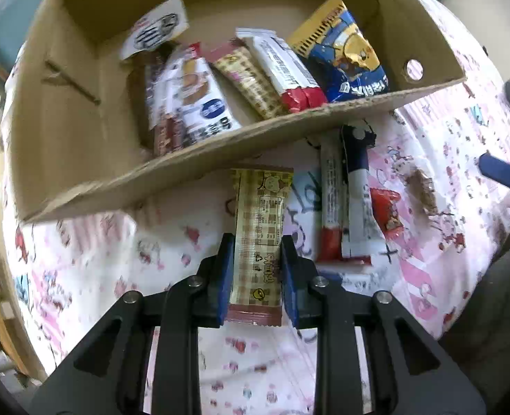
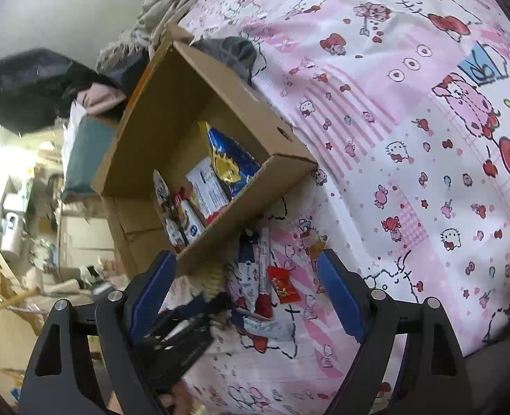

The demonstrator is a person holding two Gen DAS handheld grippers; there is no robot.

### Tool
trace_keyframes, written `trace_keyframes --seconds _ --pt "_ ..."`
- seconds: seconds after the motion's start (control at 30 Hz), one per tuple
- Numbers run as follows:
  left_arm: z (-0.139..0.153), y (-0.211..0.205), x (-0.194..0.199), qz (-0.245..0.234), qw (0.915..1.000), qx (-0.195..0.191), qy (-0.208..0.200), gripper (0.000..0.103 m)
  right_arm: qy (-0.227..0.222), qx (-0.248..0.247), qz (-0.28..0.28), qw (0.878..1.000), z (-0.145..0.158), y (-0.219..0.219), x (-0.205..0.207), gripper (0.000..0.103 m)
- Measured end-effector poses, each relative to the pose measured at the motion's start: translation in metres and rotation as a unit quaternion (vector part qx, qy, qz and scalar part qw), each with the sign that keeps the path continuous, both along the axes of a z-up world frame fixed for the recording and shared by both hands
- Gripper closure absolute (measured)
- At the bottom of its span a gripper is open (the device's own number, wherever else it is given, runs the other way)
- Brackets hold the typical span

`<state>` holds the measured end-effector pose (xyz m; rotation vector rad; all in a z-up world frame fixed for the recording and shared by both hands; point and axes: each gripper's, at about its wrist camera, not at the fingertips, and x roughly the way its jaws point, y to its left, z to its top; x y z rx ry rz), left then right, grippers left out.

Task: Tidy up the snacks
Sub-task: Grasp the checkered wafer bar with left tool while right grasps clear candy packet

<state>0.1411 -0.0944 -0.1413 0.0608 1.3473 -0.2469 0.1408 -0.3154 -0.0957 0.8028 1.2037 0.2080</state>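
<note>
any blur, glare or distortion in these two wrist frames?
Left wrist: strong fisheye bend, dark corners; box rim and bedsheet smeared by motion, while the yellow bar in the left gripper is sharp. Right wrist: same bend; blown-out glare at far left, and the dark blur between the right gripper fingers is too smeared to identify.

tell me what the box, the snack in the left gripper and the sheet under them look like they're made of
Box: brown corrugated cardboard, matte; its torn front rim shows a rough, fibrous edge.
Snack: thin printed wrapper, likely plastic film, slightly glossy, with crimped sealed ends; the left gripper pinches it.
Sheet: woven fabric, probably cotton, matte, printed with pink cartoon cats, lying in soft folds.
</note>
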Motion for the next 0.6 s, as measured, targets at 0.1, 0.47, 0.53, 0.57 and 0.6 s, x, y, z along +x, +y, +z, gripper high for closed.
trace_keyframes --seconds 0.1,0.47,0.53,0.57,0.6 --pt "0.011 0.007 -0.013 0.019 0.9997 -0.011 0.014 0.081 0.015 -0.032 0.019 0.999 -0.004 0.007 0.002 0.019" --pt "0.058 0.076 -0.052 0.119 0.9922 -0.035 0.013 0.081 0.075 -0.176 0.099 0.976 -0.035 0.042 0.015 0.054" --pt "0.062 0.085 -0.050 0.135 0.9900 -0.039 0.009 0.081 0.083 -0.212 0.113 0.967 -0.042 0.050 0.018 0.054" --pt "0.063 0.088 -0.050 0.144 0.9887 -0.038 0.006 0.081 0.087 -0.228 0.119 0.962 -0.045 0.053 0.019 0.054" --pt "0.061 0.088 -0.048 0.147 0.9884 -0.037 0.004 0.081 0.090 -0.239 0.124 0.959 -0.048 0.056 0.020 0.054"
